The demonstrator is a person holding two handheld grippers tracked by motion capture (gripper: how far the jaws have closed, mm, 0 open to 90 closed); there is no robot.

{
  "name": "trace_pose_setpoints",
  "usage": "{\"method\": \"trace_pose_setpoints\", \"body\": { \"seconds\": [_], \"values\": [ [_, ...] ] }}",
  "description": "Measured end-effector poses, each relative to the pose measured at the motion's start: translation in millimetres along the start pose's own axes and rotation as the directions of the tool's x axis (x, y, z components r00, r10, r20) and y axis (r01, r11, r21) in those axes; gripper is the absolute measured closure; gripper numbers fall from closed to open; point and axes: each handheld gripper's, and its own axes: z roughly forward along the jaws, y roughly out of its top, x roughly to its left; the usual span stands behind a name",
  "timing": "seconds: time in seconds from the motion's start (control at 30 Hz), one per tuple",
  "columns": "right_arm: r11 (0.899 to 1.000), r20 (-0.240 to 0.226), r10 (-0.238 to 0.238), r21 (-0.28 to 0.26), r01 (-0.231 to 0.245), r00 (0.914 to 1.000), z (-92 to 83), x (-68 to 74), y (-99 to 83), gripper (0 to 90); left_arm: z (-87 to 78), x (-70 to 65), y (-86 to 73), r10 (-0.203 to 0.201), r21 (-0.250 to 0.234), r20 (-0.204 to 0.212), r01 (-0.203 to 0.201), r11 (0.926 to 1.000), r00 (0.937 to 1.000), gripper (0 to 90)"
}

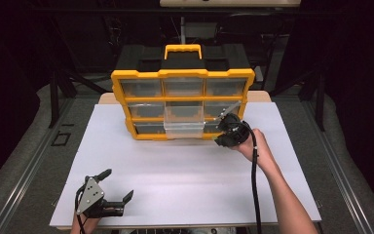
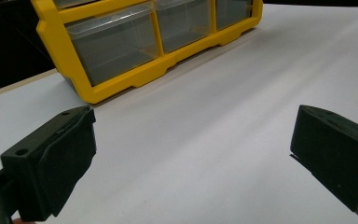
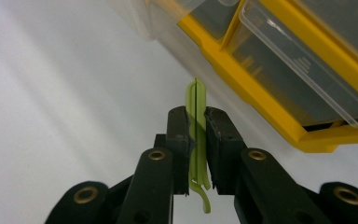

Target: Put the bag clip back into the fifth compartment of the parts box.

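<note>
A yellow and black organizer (image 1: 182,75) with clear drawers stands at the back of the white board. Its middle drawer (image 1: 184,127) is pulled out toward me. My right gripper (image 1: 226,127) sits just right of that drawer, in front of the organizer's lower right corner. In the right gripper view its jaws are shut on a thin light-green plastic clip (image 3: 196,105), held edge-on, with the organizer's yellow frame (image 3: 261,98) close behind. My left gripper (image 1: 117,185) rests near the board's front left, open, with nothing between its fingers (image 2: 51,163).
The white board (image 1: 185,180) spreads wide between the two grippers. Dark metal frame legs (image 1: 53,92) stand beside the table. The organizer's lower left drawers (image 2: 116,42) show in the left gripper view.
</note>
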Motion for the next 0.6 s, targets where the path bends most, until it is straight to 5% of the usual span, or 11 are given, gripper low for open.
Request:
{"method": "trace_pose_setpoints", "body": {
  "seconds": [0.6],
  "values": [
    [1.0,0.003,-0.013,-0.003,0.013,0.9999,-15.3,-2.8,14.7,80.3,1.1,-0.6,0.1,0.003,0.004,0.011,-0.003,1.0,0.9999,0.2]
  ]
}}
